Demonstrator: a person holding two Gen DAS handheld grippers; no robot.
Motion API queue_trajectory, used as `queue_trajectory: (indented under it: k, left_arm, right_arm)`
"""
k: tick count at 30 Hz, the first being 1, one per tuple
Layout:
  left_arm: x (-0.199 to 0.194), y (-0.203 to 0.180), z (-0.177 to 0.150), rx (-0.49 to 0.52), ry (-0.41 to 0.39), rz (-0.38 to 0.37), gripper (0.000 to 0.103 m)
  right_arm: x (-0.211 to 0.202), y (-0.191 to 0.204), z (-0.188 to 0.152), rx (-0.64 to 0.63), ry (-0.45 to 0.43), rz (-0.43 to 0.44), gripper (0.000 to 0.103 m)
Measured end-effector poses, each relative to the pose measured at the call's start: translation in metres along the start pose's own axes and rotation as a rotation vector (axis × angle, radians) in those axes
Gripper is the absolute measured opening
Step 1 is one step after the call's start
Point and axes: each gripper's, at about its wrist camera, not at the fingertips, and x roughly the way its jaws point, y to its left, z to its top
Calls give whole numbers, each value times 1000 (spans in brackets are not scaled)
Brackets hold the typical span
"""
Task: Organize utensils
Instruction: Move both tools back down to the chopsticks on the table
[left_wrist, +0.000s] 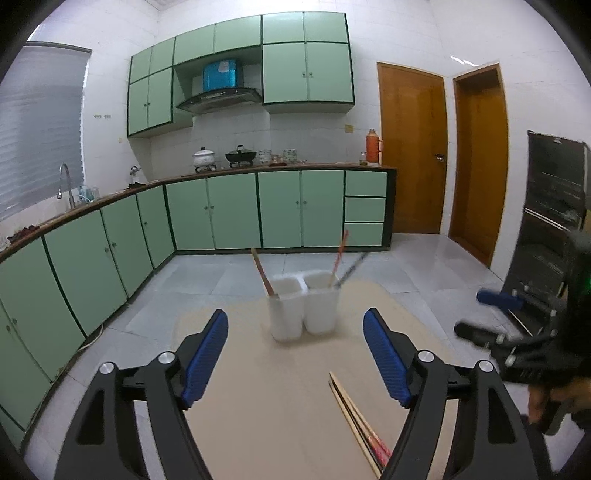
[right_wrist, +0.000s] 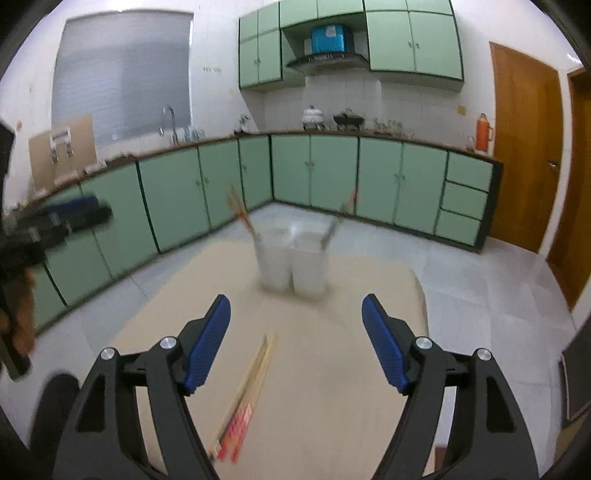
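A white two-compartment utensil holder stands on the beige table. Its left cup holds wooden chopsticks; its right cup holds a red-topped chopstick and a dark utensil. A bundle of chopsticks with red ends lies flat on the table. My left gripper is open and empty above the table, short of the holder. My right gripper is open and empty; the loose chopsticks lie below it, towards its left finger. The holder is blurred ahead.
Green kitchen cabinets run along the far wall and left side. Wooden doors are at the right. A dark appliance stands at the far right. The right gripper shows at the edge of the left wrist view.
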Motion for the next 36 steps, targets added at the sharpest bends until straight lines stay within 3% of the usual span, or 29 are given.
queue_trajectory:
  k: [1, 3, 6, 12, 23, 25, 27, 28, 36]
  left_arm:
    - [-3, 0, -21, -26, -3, -19, 80]
    - [-3, -4, -55, -38, 28, -41, 80]
    - [1, -8, -119, -93, 95, -41, 80]
    - [6, -22, -195, -146, 195, -45, 79]
    - [25, -46, -222, -41, 277, -48, 76]
    - [28, -49, -223, -29, 289, -57, 76]
    - [30, -51, -226, -24, 298, -61, 75]
    - [31, -52, -227, -22, 304, -65, 74]
    - [45, -80, -235, 48, 350, -102, 69]
  right_arm:
    - [2, 3, -27, 7, 27, -6, 70]
    - [12, 8, -59, 20, 79, -2, 56]
    - [24, 18, -114, 42, 163, 10, 47]
    - [44, 49, -164, 18, 244, 40, 40]
    - [74, 70, -158, -51, 243, 74, 38]
    - [78, 63, -156, -53, 237, 71, 30]
    - [82, 52, -155, -31, 237, 62, 8]
    - [82, 46, -156, -20, 237, 53, 5]
    - [75, 16, -161, 68, 234, 19, 6]
